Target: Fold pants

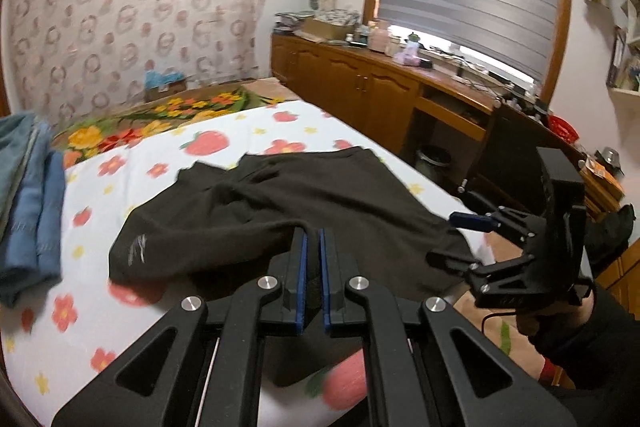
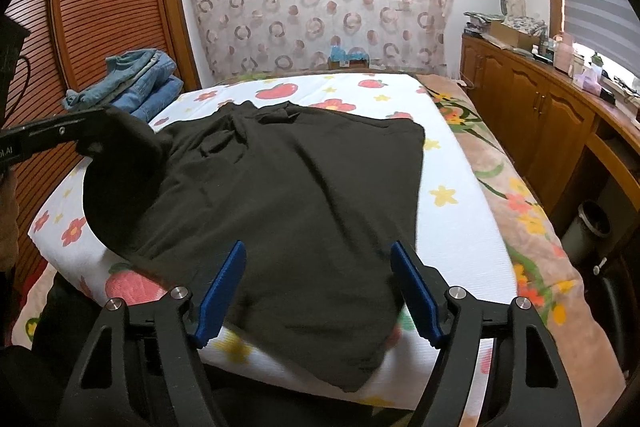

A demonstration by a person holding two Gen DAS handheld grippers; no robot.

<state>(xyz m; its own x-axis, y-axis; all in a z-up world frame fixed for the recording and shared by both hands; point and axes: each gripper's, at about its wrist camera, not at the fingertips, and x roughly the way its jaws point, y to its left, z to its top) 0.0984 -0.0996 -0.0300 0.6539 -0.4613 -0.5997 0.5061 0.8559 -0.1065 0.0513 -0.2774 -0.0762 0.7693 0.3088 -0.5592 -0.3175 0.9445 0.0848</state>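
The black pants (image 2: 280, 195) lie across the middle of the bed (image 2: 460, 227), the left gripper (image 1: 313, 243) pinching a lifted edge and the right gripper (image 2: 318, 267) spread over them, gripping nothing, so pulling one-handed could drag them askew.

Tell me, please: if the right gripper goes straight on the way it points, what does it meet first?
Most likely the black pants: the open right gripper aims at them, though depth is unclear.
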